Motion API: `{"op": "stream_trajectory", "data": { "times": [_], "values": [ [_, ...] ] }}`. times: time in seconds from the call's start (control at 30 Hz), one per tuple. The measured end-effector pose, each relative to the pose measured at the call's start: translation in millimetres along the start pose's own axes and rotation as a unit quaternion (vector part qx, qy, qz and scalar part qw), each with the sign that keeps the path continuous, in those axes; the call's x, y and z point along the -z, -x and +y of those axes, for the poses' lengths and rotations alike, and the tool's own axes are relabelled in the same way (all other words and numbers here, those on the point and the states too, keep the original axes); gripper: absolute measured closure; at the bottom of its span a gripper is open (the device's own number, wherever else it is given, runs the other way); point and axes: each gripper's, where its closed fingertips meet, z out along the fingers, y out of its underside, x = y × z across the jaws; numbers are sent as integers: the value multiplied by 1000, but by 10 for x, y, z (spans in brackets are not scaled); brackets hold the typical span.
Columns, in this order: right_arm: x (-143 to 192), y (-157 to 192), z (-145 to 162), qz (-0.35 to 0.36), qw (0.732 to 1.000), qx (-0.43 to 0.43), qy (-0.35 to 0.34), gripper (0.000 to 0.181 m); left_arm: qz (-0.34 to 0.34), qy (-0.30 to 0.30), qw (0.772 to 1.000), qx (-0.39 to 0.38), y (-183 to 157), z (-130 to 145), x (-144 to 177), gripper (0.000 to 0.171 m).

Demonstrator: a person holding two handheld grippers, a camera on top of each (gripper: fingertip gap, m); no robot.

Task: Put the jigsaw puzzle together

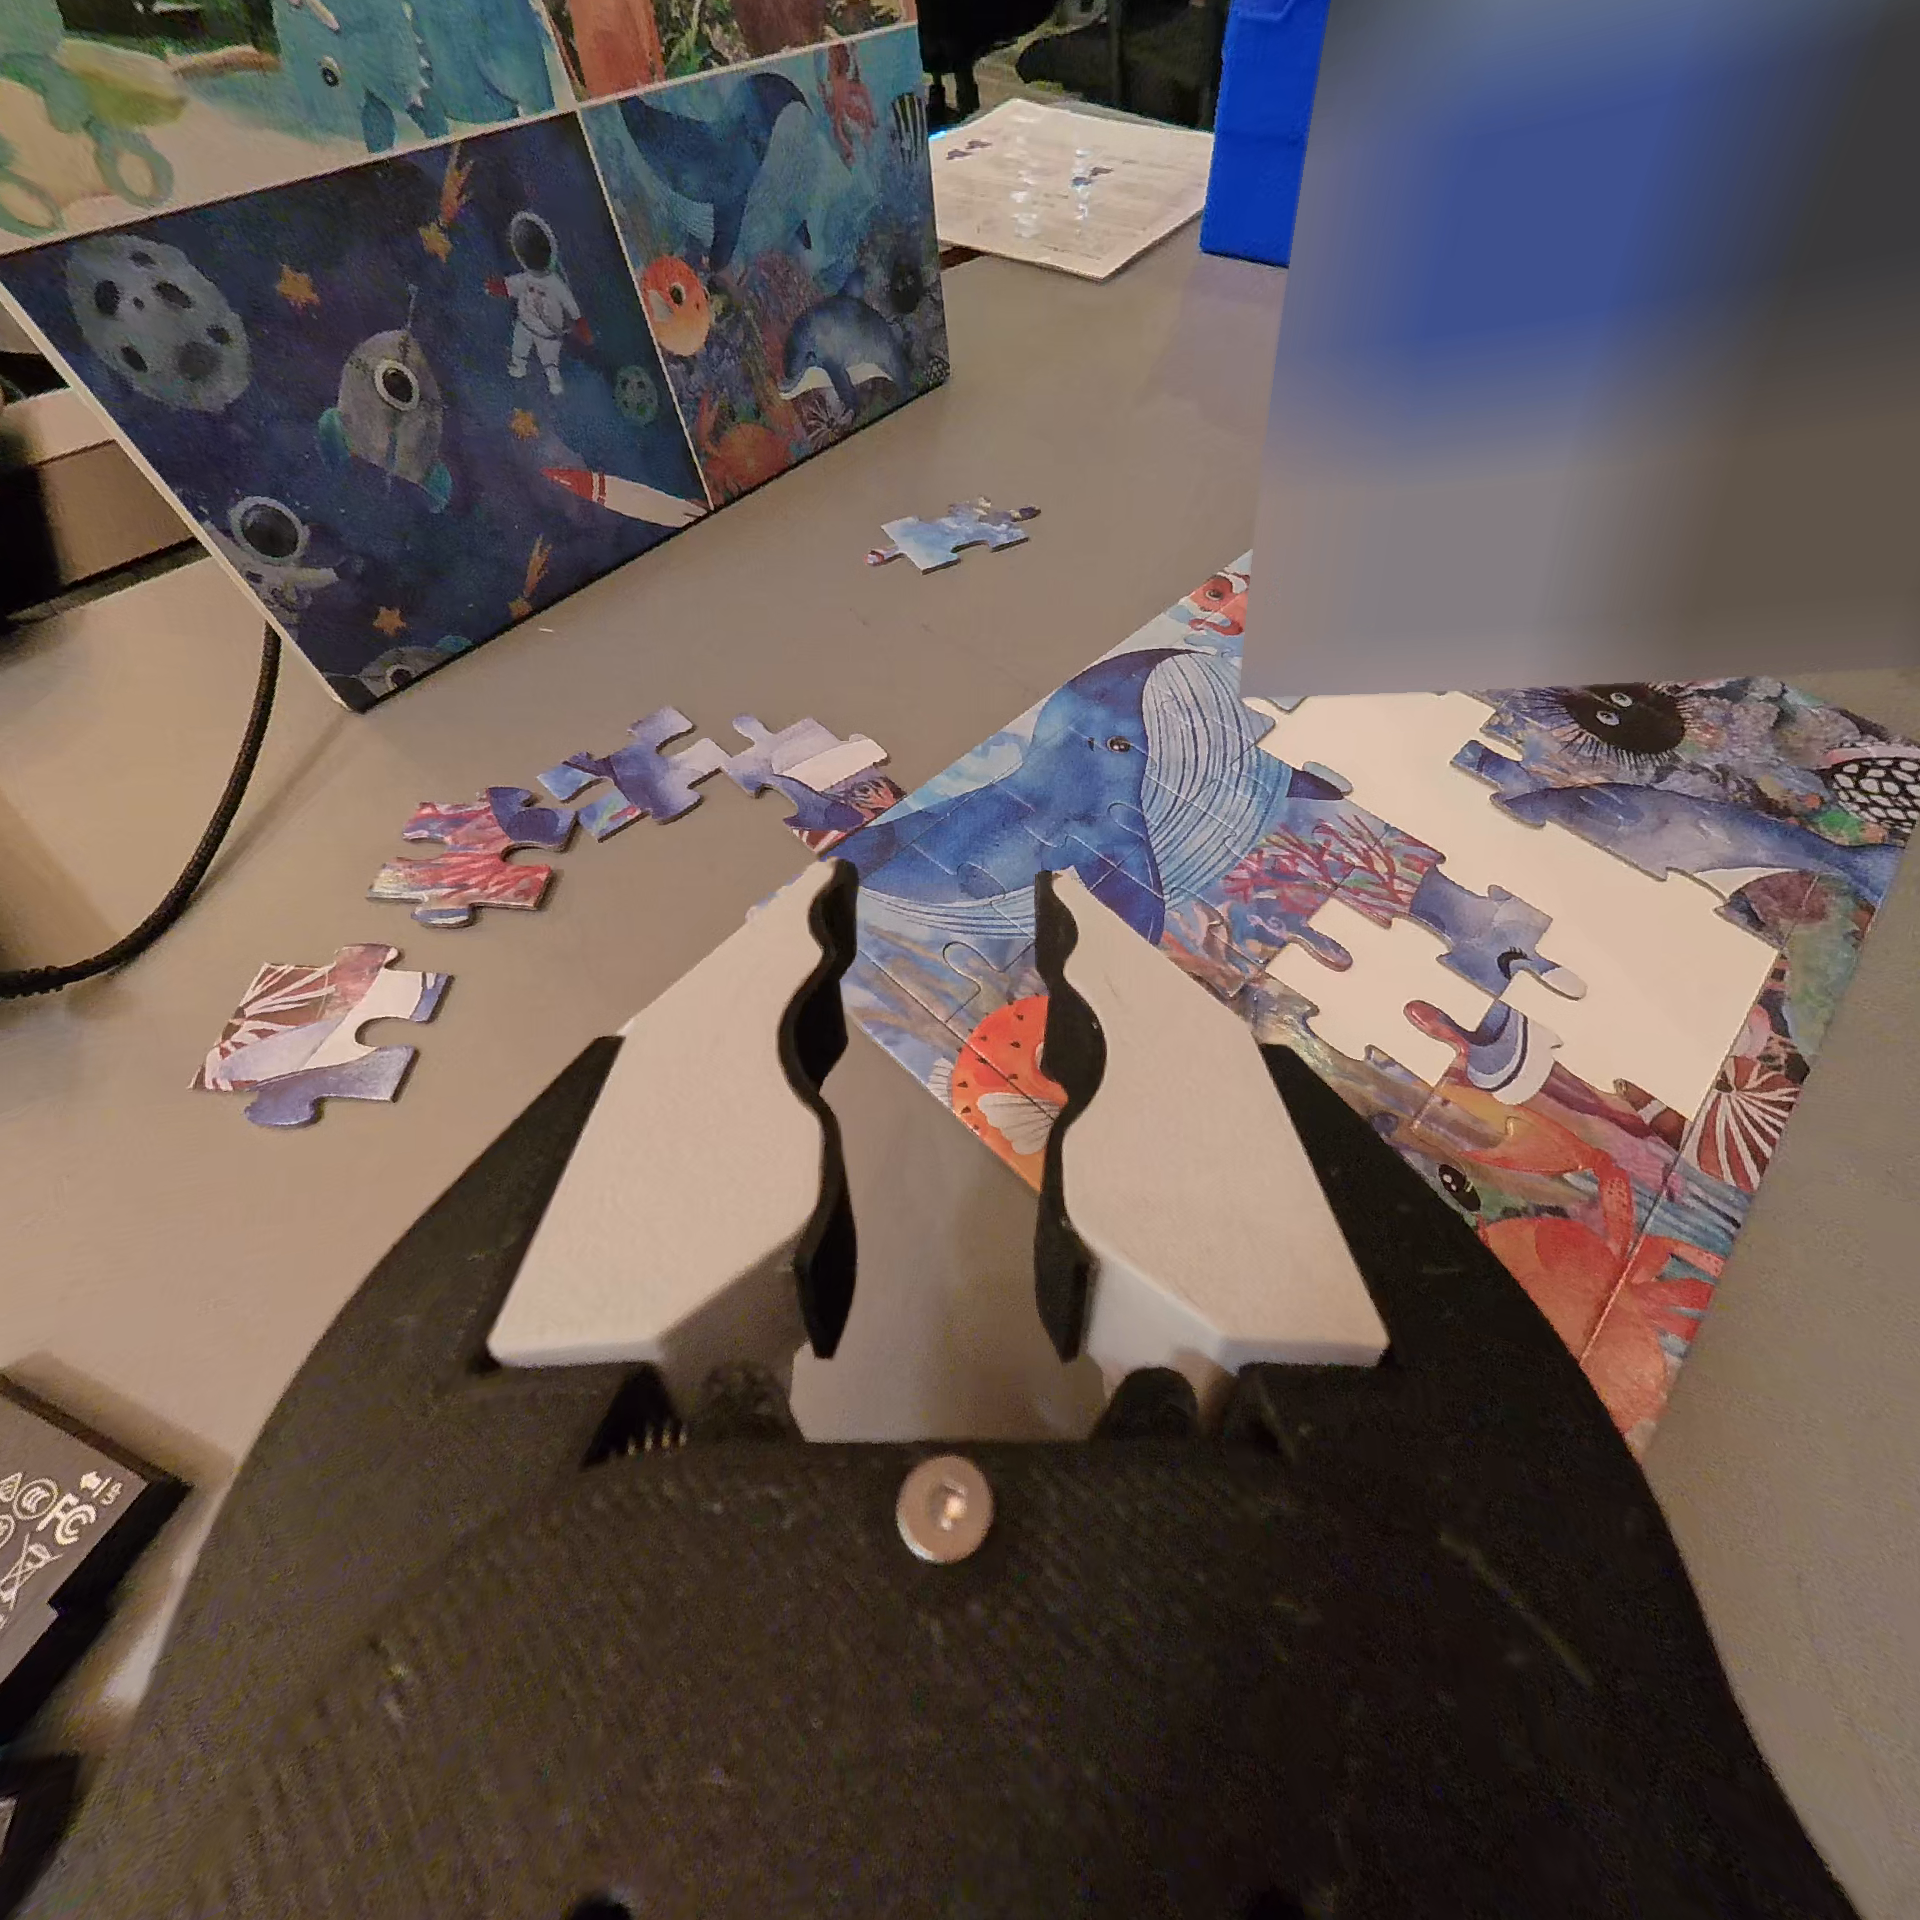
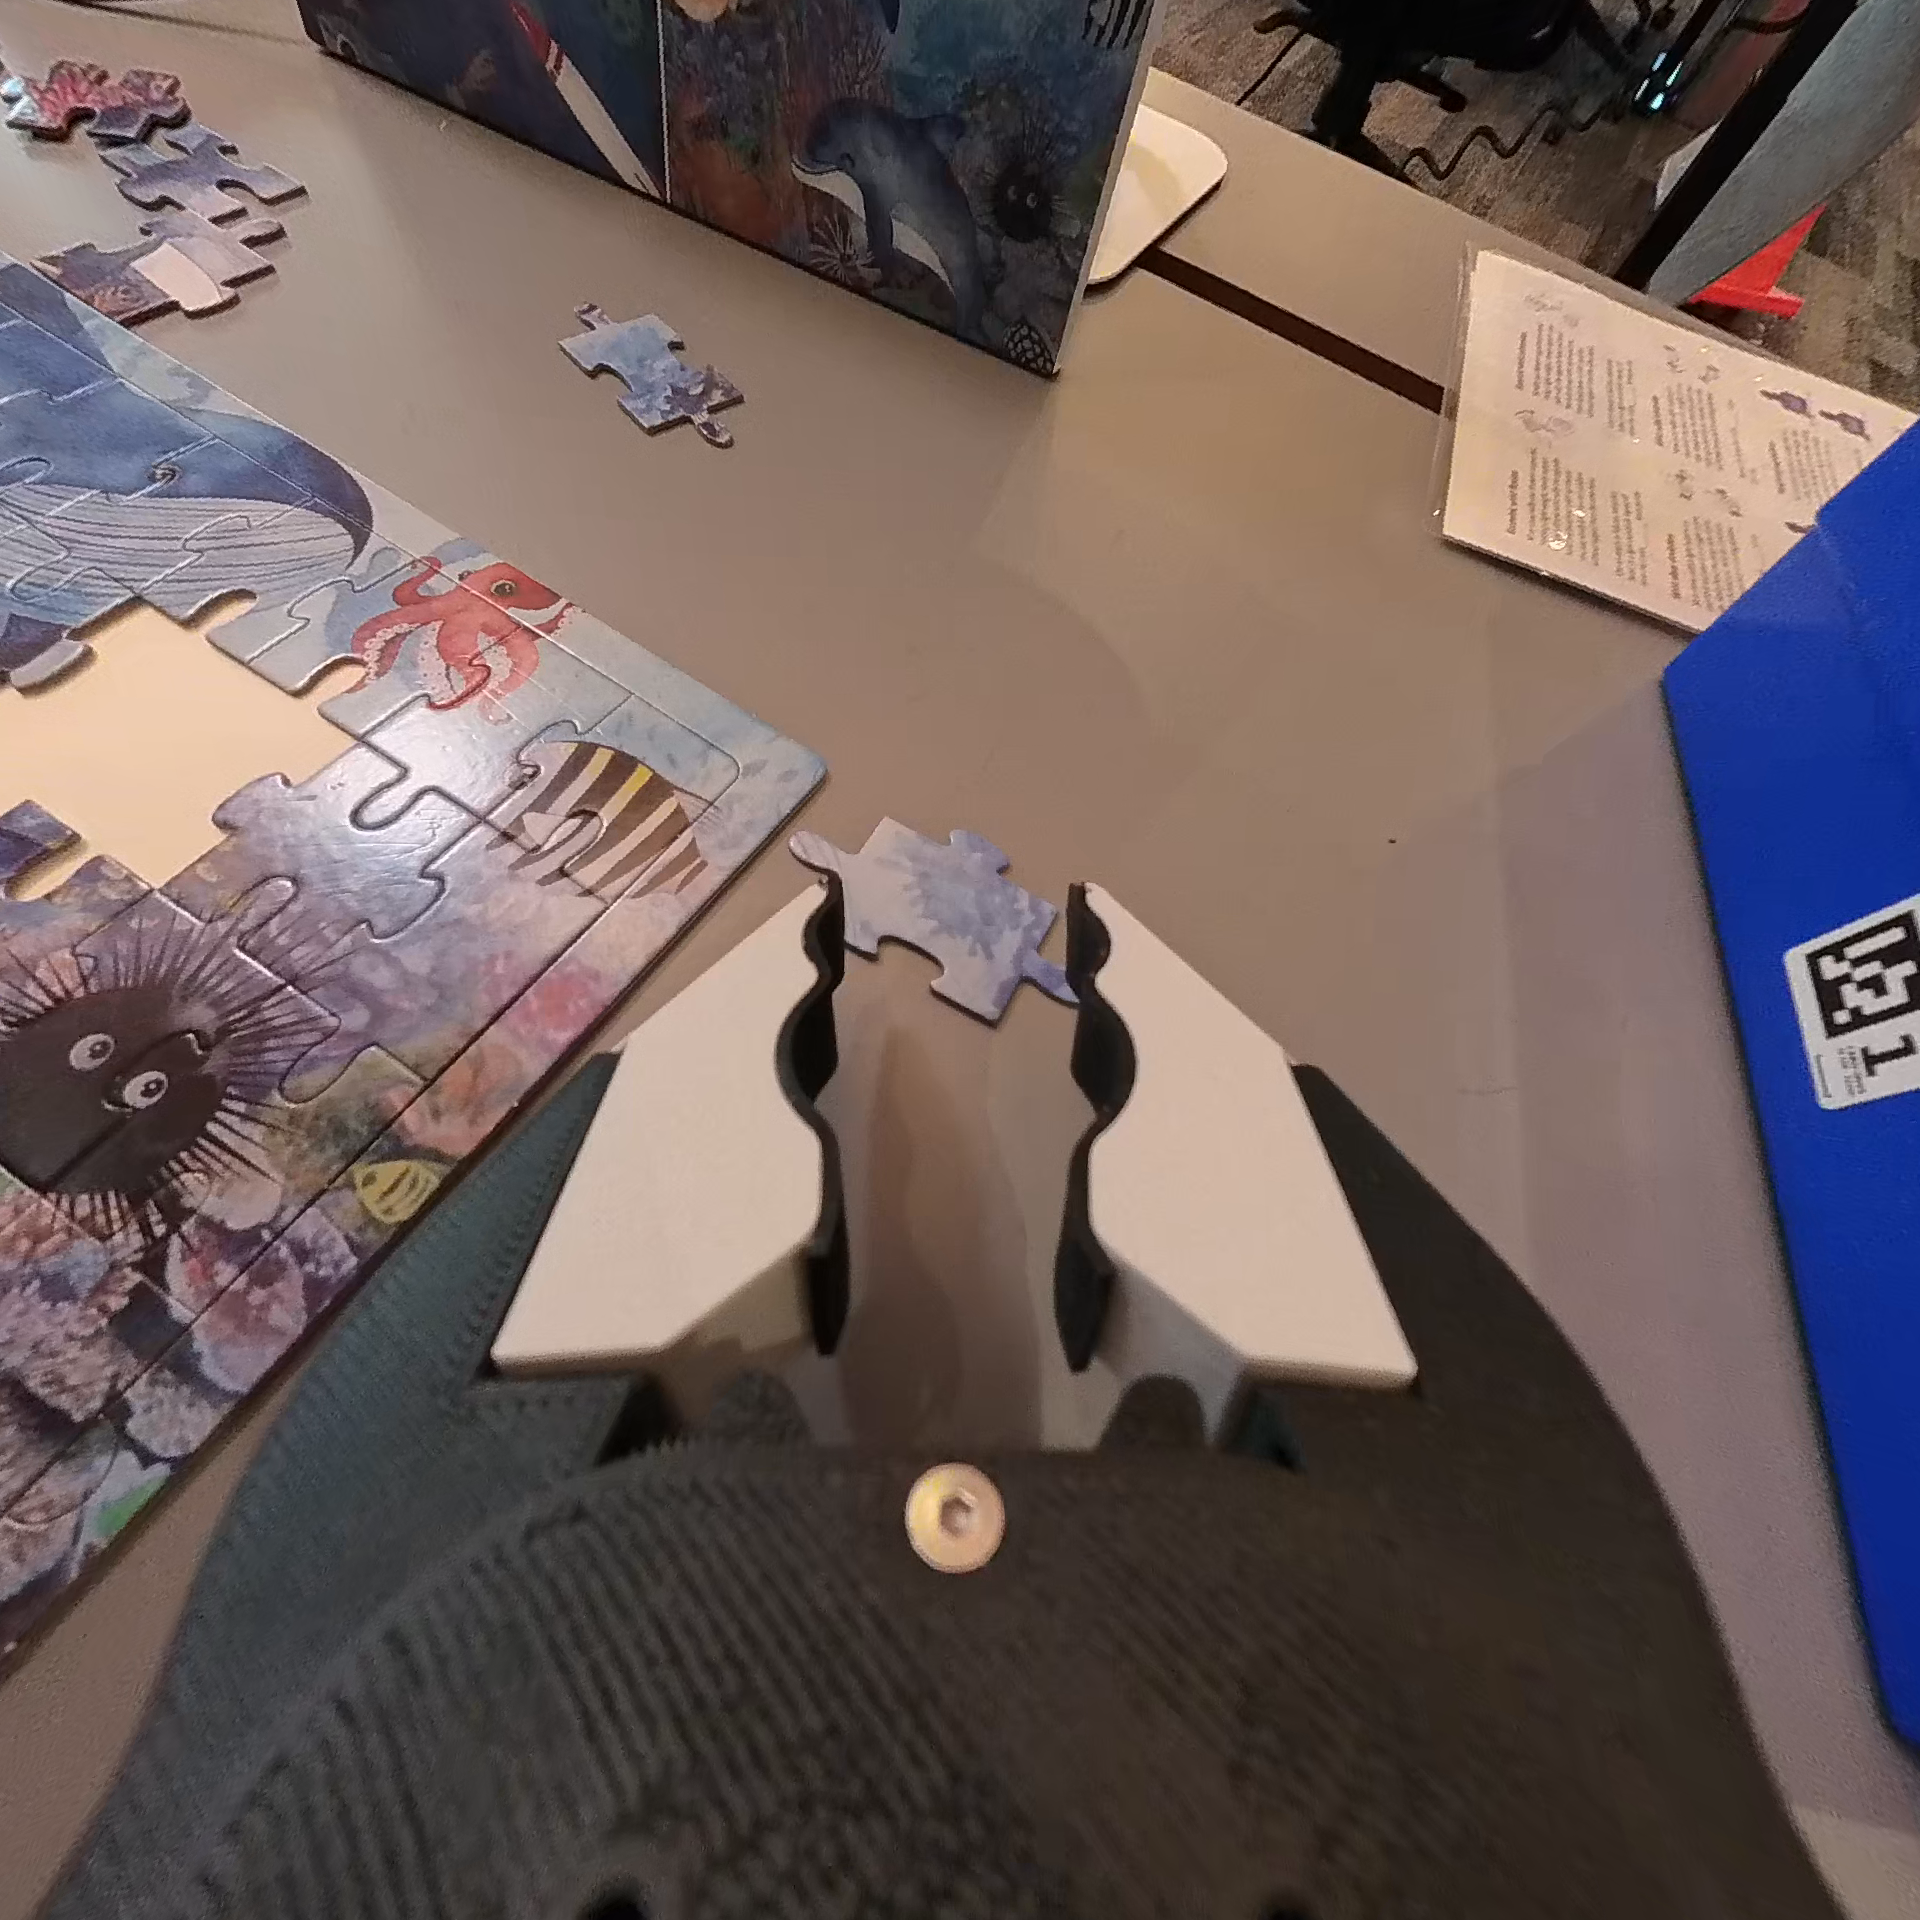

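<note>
The partly built sea-creature jigsaw point(image 1: 1049, 821) lies flat on the grey table, with white bare gaps in its middle point(image 1: 1475, 821); it also shows in the right wrist view point(image 2: 416, 831). My left gripper point(image 1: 943, 891) is open and empty above the puzzle's left edge, near the whale. My right gripper point(image 2: 954, 899) is open, its tips on either side of a pale blue loose piece point(image 2: 935, 914) that lies on the table just off the puzzle's corner. Several loose pieces point(image 1: 468, 862) lie left of the puzzle. Another pale blue piece point(image 1: 956, 535) point(image 2: 655, 374) lies apart, nearer the box.
The picture-covered puzzle box point(image 1: 416, 364) point(image 2: 831, 125) stands behind the pieces. A printed sheet point(image 2: 1621, 447) and a blue box with a marker tag point(image 2: 1818, 935) are at the right. A black cable point(image 1: 208, 831) and a black device point(image 1: 62, 1507) are at the left. There is about 35 cm between the tips of the two grippers. Measured from the fingertips, the partly built sea-creature jigsaw point(image 1: 1049, 821) is 8 cm or so from the left gripper and 25 cm from the right. The pale blue piece point(image 2: 655, 374) is about equally far from each gripper, around 20 cm. It is also in sight in the left wrist view point(image 1: 959, 530).
</note>
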Motion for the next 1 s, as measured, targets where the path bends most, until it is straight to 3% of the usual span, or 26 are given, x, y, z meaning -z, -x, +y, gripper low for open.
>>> {"op": "stream_trajectory", "data": {
  "times": [0.43, 0.67, 1.0],
  "values": [
    [-4, 3, 4, 0, 1000, 1, 1, 139, 5, 20, 999, -25, -68, 52, -35, 147],
    [-6, 5, 7, 0, 1000, 2, 2, 139, 5, 44, 998, -53, -111, 124, -57, 161],
    [-9, 7, 10, 0, 1000, 3, 3, 139, -8, 54, 996, -72, -102, 157, -67, 164]
  ]
}}
